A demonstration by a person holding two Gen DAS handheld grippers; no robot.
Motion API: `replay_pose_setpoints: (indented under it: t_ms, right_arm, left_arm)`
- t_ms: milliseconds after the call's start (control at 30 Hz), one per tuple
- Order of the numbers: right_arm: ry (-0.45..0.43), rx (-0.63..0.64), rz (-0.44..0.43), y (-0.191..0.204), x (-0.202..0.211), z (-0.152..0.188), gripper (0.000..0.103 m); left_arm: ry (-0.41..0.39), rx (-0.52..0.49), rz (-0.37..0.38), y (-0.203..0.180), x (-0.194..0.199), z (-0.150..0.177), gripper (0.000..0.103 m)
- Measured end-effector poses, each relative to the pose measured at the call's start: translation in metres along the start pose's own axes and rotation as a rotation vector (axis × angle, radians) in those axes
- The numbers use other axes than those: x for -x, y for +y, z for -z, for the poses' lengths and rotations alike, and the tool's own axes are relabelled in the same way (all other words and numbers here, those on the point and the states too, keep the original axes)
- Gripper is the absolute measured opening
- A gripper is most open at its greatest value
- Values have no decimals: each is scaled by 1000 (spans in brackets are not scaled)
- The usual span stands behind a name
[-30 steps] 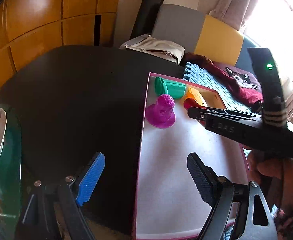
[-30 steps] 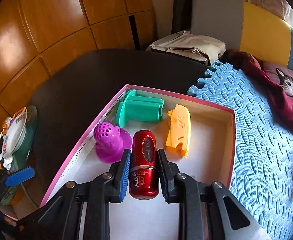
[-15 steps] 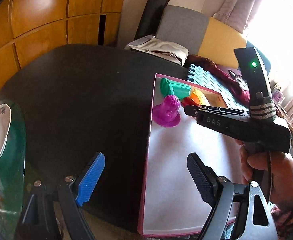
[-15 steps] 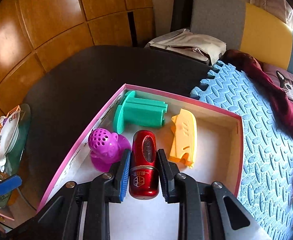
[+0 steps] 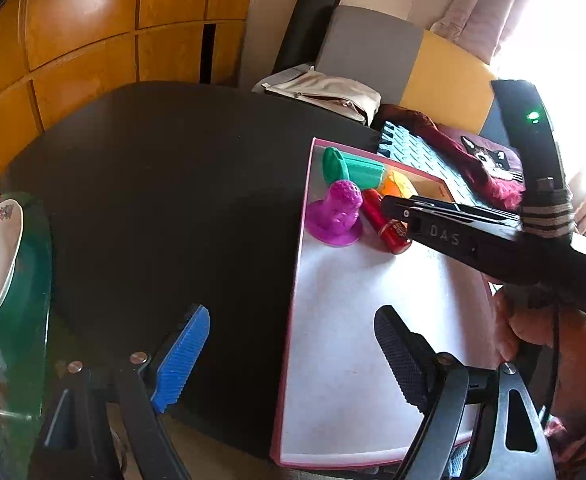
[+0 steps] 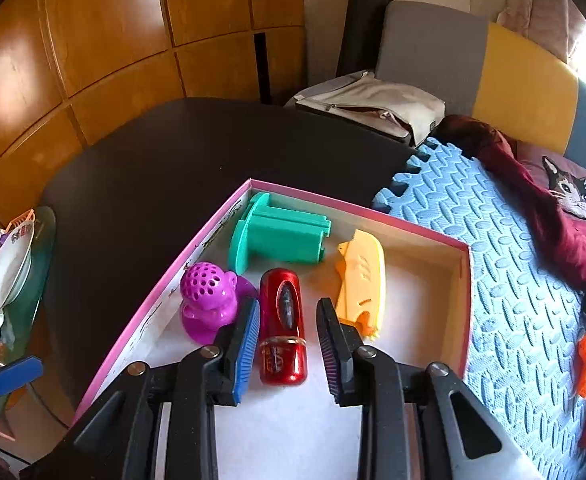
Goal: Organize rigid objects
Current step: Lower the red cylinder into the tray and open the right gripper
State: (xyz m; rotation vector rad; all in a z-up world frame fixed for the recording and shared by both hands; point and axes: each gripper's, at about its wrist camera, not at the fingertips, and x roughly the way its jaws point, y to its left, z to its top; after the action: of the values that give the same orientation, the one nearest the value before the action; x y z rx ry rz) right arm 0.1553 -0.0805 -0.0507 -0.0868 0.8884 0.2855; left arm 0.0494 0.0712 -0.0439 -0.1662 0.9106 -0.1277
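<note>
The red canister [image 6: 283, 326] lies lengthwise between the right gripper's [image 6: 289, 344] just-parted, non-gripping jaws, inside the pink-rimmed box [image 6: 467, 304]; the left gripper [image 5: 293, 354] gapes empty.

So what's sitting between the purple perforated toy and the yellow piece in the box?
The red canister, lying on the box floor between the purple toy and the yellow piece, as the right wrist view shows.

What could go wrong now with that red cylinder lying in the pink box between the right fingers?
The right gripper's jaws have just been opening around the red cylinder. Round and lying loose, it might roll. The blue pad sits close, so a crooked pull-back could drag it, or knock the purple toy beside that finger.
</note>
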Motion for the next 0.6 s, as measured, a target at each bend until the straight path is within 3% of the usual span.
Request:
replay_pose_setpoints:
  t_ms: [367,600]
  right_arm:
    - [-50,-35,11,-9,49,21,29]
    - [-103,-56,56,-25,93,58,29]
  left_arm:
    - [14,8,20,-10,1,2,90]
    - [7,-35,49,-31,6,6,90]
